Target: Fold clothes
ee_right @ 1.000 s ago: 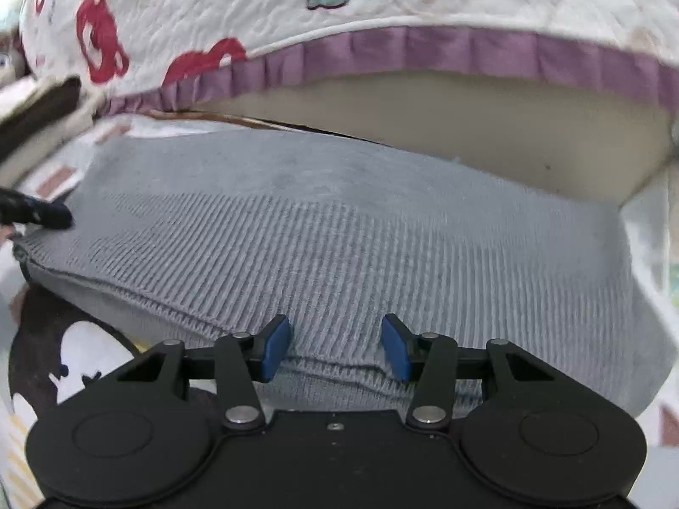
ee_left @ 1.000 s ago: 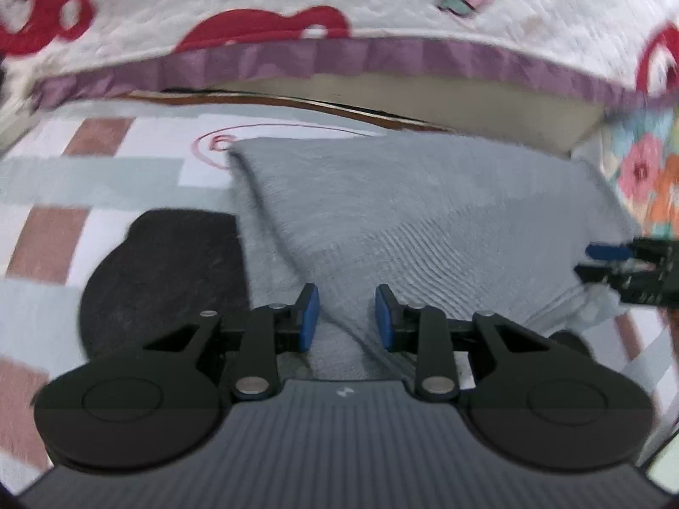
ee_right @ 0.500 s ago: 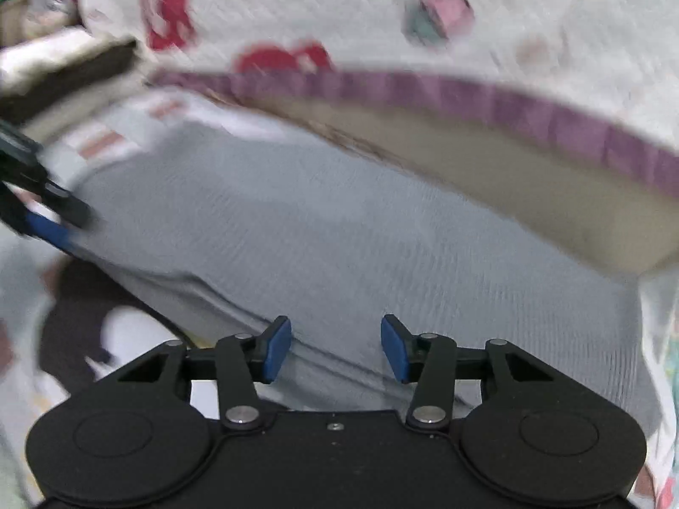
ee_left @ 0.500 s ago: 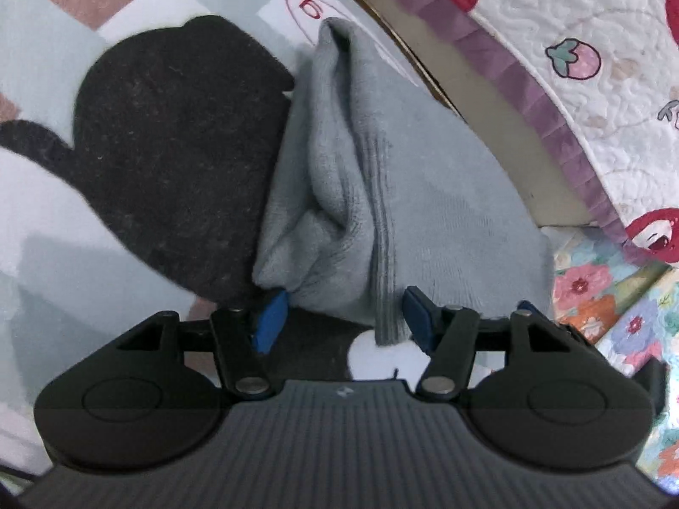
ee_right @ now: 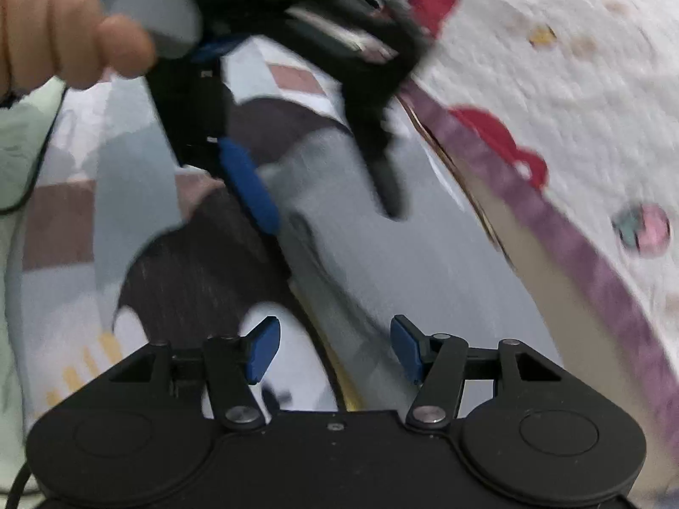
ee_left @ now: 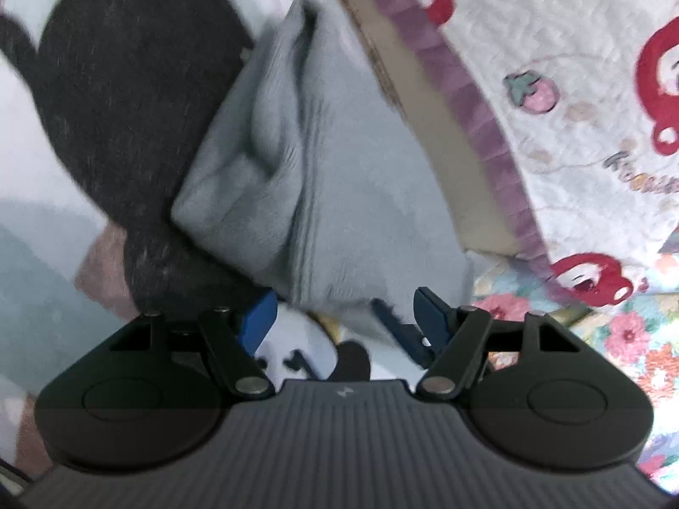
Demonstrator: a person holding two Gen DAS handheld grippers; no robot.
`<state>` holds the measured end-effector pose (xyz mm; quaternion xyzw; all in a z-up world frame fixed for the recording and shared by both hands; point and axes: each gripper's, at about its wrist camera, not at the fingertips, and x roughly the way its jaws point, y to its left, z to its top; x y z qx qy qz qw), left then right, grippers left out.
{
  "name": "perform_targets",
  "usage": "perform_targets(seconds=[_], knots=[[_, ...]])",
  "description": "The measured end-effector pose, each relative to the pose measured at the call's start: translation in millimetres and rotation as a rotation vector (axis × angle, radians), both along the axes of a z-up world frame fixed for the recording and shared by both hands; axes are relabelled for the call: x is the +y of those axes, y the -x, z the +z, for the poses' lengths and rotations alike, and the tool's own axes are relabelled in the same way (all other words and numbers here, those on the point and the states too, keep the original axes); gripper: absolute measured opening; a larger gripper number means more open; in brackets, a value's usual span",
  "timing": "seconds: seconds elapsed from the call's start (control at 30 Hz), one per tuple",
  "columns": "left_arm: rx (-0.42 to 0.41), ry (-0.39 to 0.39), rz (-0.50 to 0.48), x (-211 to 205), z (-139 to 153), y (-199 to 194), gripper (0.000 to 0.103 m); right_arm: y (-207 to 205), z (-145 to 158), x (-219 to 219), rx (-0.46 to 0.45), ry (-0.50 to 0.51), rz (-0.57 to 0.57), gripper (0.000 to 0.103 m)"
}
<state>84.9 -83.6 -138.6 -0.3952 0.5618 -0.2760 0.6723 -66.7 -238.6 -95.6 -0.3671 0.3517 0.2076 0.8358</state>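
Note:
A grey knitted garment [ee_left: 322,178] lies folded into a thick wedge on the printed mat, against the side of the bed. My left gripper [ee_left: 343,318] hovers at its near corner. Its jaws are opening, and the cloth's edge lies loose between the blue pads [ee_left: 259,318] without being pressed. In the right wrist view the same garment [ee_right: 403,263] runs away along the bed. The left gripper [ee_right: 326,203] hangs over it from above, fingers apart. My right gripper [ee_right: 335,348] is near the garment's front edge. Its jaws are also opening and nothing is pinched.
A quilted bedspread [ee_left: 551,85] with red prints and a purple frill overhangs the beige bed side [ee_right: 509,220]. The mat carries a big black shape [ee_left: 127,63] and a floral patch [ee_left: 628,339]. A person's hand [ee_right: 63,21] holds the left gripper's handle. Pale green cloth [ee_right: 21,148] is at the left.
The left gripper rolled over and its jaws spread from narrow to wide at the folded corner. The right gripper swung sideways and rolled, its jaws widened, and the left gripper now fills its upper view.

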Motion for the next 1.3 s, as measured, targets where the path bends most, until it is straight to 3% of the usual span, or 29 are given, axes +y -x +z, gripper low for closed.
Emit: perform_targets(seconds=[0.07,0.13,0.3,0.4,0.53,0.57,0.6,0.7,0.83,0.97,1.2,1.3], knots=[[-0.022,-0.027,0.001,6.3,4.3,-3.8,0.070,-1.3,-1.1,12.7,-0.017,0.016,0.038,0.062],[0.022,-0.022,0.004,15.2,-4.6,-9.2,0.070,-7.7,-4.8,22.7,-0.027,0.036,0.064,0.063],[0.145,0.106,-0.002,39.0,-35.0,-26.4,0.070,-21.1,-21.1,50.6,-0.028,0.150,0.106,0.068],[0.102,0.067,0.039,50.2,-34.8,-31.7,0.070,-30.5,-27.8,60.0,-0.029,0.148,0.085,0.075],[0.044,0.074,0.054,55.1,-30.5,-36.4,0.070,-49.6,-24.2,47.9,-0.031,0.041,0.002,0.079],[0.040,0.087,0.061,55.8,-30.1,-37.3,0.070,-54.2,-24.0,45.5,-0.024,0.029,-0.013,0.078],[0.035,0.105,0.071,56.1,-29.9,-37.7,0.070,-58.7,-23.7,43.1,-0.017,0.017,-0.028,0.063],[0.005,0.174,0.120,58.9,-30.8,-38.0,0.070,-67.1,-14.3,37.6,-0.001,-0.055,-0.087,0.036],[-0.009,0.293,0.153,59.0,-31.2,-40.4,0.070,-77.7,5.7,12.0,0.042,-0.295,-0.270,0.031],[-0.043,0.234,0.103,45.7,-27.9,-42.0,0.071,-77.5,6.1,-7.4,0.096,-0.471,-0.388,0.030],[-0.279,0.008,-0.067,8.6,2.4,-38.6,0.072,-87.2,0.0,-41.1,0.169,-0.725,-0.501,0.031],[-0.300,-0.021,-0.039,-5.2,0.2,-49.3,0.080,-90.2,-3.0,-41.8,0.161,-0.694,-0.456,0.031]])
